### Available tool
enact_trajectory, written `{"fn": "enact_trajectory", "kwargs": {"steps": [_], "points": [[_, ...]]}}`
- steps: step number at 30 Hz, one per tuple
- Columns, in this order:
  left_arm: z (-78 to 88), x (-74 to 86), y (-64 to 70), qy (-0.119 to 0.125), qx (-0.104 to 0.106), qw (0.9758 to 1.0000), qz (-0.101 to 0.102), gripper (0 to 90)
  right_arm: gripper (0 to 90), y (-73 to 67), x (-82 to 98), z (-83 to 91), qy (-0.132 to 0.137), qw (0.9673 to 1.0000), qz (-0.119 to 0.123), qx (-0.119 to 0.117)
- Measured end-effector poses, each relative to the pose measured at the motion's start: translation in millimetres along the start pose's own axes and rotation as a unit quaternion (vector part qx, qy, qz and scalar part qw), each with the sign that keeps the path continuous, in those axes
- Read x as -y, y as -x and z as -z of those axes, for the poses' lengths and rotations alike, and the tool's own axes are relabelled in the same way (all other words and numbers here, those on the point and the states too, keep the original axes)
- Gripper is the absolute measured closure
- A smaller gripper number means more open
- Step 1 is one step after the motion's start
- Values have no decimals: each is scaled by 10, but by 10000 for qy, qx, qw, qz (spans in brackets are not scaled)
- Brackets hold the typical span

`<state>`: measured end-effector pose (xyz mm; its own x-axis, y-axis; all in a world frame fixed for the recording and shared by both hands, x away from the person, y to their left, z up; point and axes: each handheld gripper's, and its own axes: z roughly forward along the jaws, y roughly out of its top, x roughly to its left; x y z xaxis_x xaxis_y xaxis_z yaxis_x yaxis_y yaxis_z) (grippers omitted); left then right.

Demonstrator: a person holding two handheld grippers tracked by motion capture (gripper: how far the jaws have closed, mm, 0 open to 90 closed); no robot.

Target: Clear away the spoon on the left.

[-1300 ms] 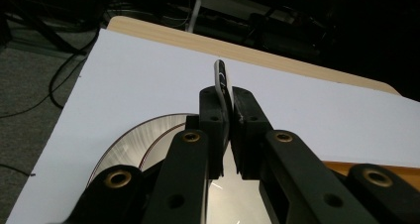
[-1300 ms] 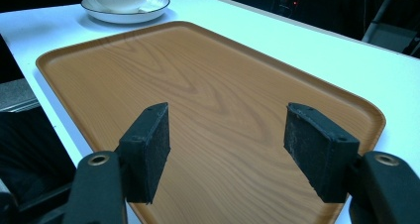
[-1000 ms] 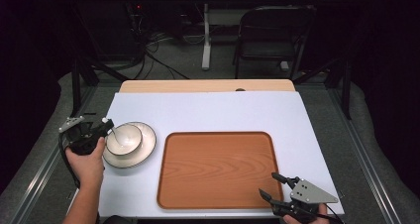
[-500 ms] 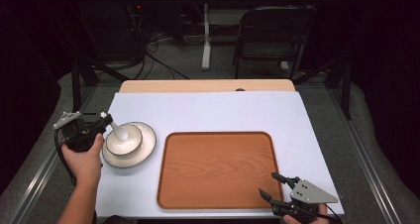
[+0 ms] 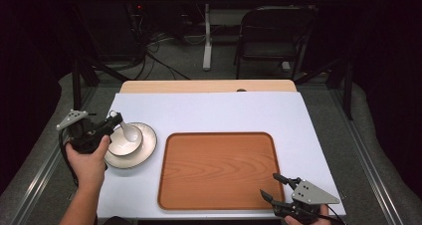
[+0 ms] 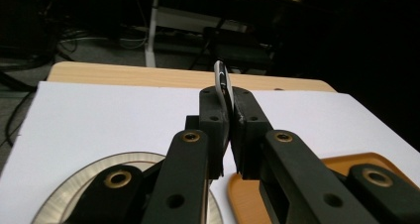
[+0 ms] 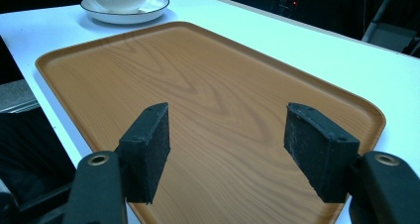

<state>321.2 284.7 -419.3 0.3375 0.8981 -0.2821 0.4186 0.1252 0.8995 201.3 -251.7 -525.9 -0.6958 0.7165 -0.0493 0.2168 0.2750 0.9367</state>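
Gripping a spoon [image 6: 221,80], left tongs [image 6: 229,116]; right tongs [image 7: 225,149] wide apart.

Black hand-held gripper [image 6: 225,135], brass-ringed screws, grey triangular plate [image 5: 314,192]

Wood-grain orange-brown tray [image 5: 217,170], white bowl [image 5: 125,140], dark-rimmed white plate [image 5: 145,148], white tabletop [image 5: 209,113], black claws

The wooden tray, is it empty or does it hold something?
Empty. The wooden tray shows bare wood in the high view and the right gripper view; the bowl sits on its saucer beside it.
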Motion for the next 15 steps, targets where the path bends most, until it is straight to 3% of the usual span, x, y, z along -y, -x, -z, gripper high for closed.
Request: {"fn": "enact_trajectory", "kwargs": {"steps": [9, 13, 15], "points": [[-30, 8, 264, -195, 397, 9987, -269, 848, 343, -1, 0, 3, -3, 10000, 16, 0], [-62, 30, 362, -291, 524, 9975, -369, 848, 343, 0, -1, 5, -2, 10000, 19, 0], [-102, 63, 453, -391, 686, 9958, -453, 848, 343, 0, -1, 5, 0, 10000, 20, -4]]}}
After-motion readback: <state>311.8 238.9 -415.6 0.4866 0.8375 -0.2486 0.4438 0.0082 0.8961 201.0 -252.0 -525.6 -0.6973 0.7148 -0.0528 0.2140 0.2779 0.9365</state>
